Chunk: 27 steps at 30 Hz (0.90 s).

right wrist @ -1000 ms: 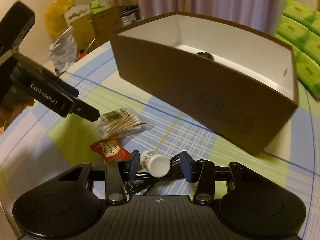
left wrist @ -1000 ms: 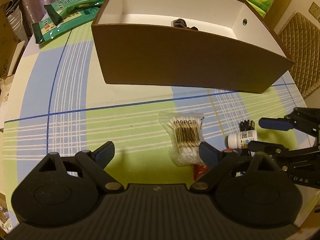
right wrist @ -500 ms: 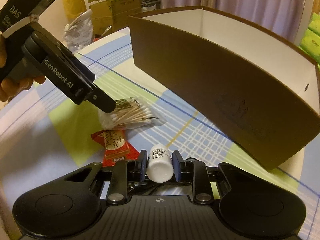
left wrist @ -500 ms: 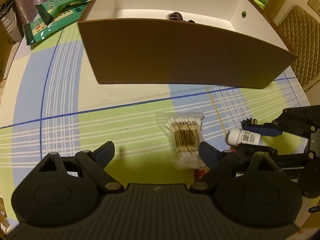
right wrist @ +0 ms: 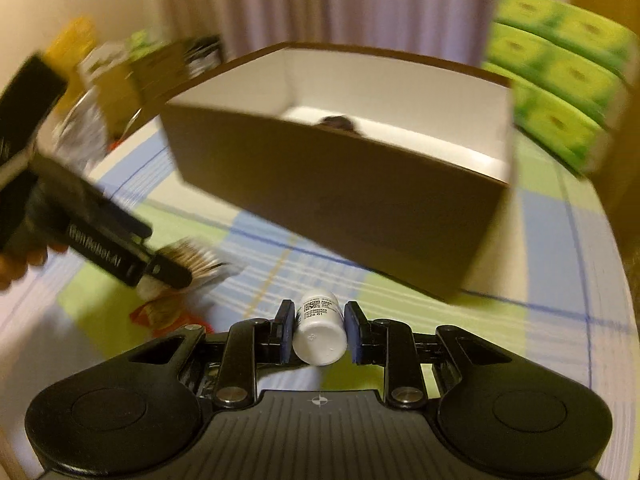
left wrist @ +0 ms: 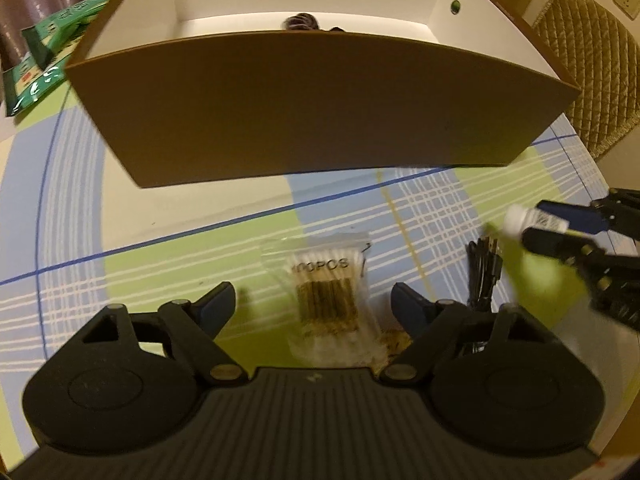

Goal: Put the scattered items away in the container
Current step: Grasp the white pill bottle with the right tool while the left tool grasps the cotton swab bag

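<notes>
Two pick-ups are under way at once. Nearest you, your right gripper [right wrist: 319, 332] is clamped on the white pill bottle [right wrist: 320, 334], lifted clear of the table [right wrist: 500, 320]; its label carries a QR code and small print too fine to read. Your next move is to carry it toward 12 o'clock, over the brown wall of the container [right wrist: 340, 200], and let go above the white floor.

Your left gripper [left wrist: 312, 304] is closing, jaws still apart on either side of the cotton-swab bag [left wrist: 328, 300], which lies flat on the table and reads "100PCS". Finish the squeeze before lifting; I judge the thin plastic may slip.

At 3 o'clock from that bag lies a black cable bundle [left wrist: 486, 272], still to collect. Farther off, one dark item [left wrist: 301, 22] already sits inside the container. "GenRobot.AI" shows on your left gripper's arm.
</notes>
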Each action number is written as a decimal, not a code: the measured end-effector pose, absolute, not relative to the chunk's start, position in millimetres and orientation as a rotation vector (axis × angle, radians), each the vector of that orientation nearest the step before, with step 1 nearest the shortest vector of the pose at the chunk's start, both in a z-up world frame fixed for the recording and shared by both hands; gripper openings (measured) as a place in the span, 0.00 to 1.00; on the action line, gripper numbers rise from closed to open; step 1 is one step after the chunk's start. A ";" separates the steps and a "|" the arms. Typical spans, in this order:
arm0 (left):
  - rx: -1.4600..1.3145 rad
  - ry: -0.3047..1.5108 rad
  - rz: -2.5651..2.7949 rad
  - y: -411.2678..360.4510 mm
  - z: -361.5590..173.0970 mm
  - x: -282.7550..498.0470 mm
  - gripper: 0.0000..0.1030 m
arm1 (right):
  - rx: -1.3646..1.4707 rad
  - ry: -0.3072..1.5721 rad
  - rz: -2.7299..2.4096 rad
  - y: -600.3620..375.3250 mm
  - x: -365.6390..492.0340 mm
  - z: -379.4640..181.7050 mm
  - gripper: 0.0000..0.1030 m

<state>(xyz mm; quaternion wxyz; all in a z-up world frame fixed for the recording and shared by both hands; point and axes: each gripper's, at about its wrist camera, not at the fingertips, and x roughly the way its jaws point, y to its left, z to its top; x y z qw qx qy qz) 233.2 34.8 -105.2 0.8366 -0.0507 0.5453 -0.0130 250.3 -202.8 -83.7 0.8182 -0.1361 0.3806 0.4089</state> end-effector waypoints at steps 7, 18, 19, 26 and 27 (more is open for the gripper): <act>-0.059 1.157 -0.053 27.7 -121.6 240.1 0.53 | -0.192 0.877 0.738 -239.7 262.2 -88.7 0.23; 0.023 1.102 -0.044 33.1 -123.6 225.2 0.21 | -0.225 0.936 0.714 -246.9 252.7 -111.5 0.23; 0.022 1.104 -0.037 35.1 -123.7 223.3 0.21 | -0.229 0.934 0.715 -246.8 251.5 -112.6 0.23; -0.014 1.115 0.010 49.3 -123.8 210.7 0.21 | -0.268 0.954 0.718 -241.8 257.4 -115.7 0.24; -0.019 1.115 0.014 50.8 -124.1 210.3 0.21 | -0.272 0.954 0.715 -240.5 258.7 -115.6 0.24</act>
